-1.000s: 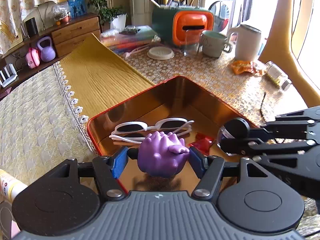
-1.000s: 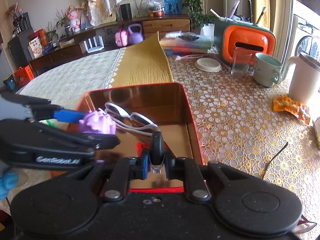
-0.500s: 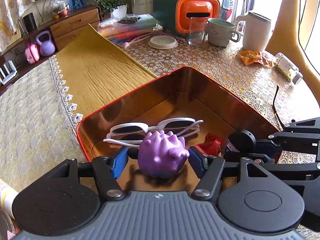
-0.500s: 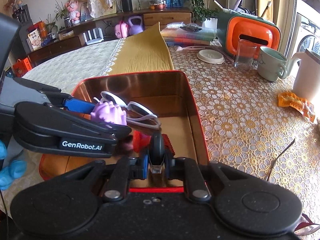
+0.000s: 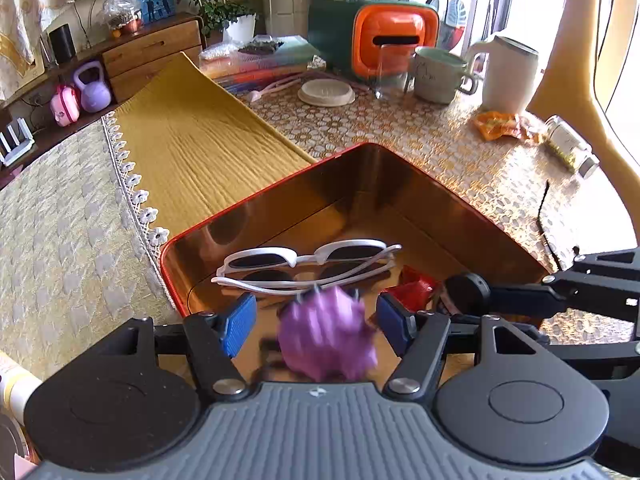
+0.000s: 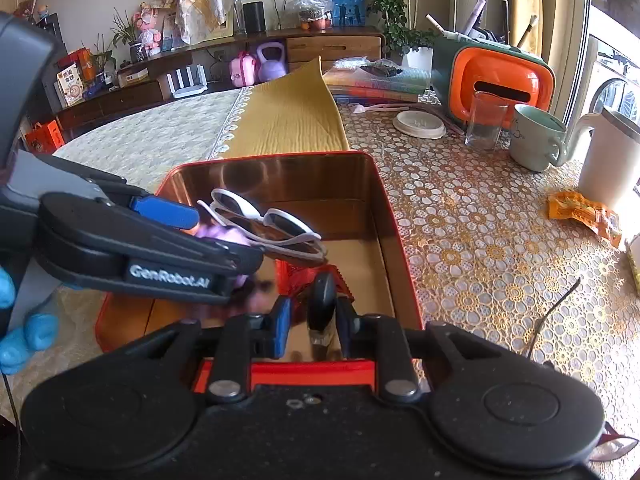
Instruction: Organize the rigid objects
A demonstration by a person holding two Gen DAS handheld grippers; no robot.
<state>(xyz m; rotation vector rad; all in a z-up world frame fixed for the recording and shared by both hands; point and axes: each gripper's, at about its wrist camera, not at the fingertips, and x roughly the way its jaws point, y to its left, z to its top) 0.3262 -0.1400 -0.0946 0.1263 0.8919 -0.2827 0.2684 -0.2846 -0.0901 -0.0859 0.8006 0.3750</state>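
Two grippers over the tin [image 5: 420, 184]
Left gripper [image 5: 316, 316] spread, blurred toy [image 5: 326, 338] loose between; right gripper [image 6: 310, 316] parted, disc [image 6: 322, 306] touching one pad.

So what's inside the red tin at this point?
The red tin holds white sunglasses, a red crinkled item and a blurred purple spiky toy between the open left tool. The tools cover the near floor.

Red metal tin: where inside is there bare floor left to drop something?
Bare gold floor lies in the red metal tin between the white sunglasses and its far walls. The near end is crowded: red crinkled wrapper, purple spiky toy, black round disc.
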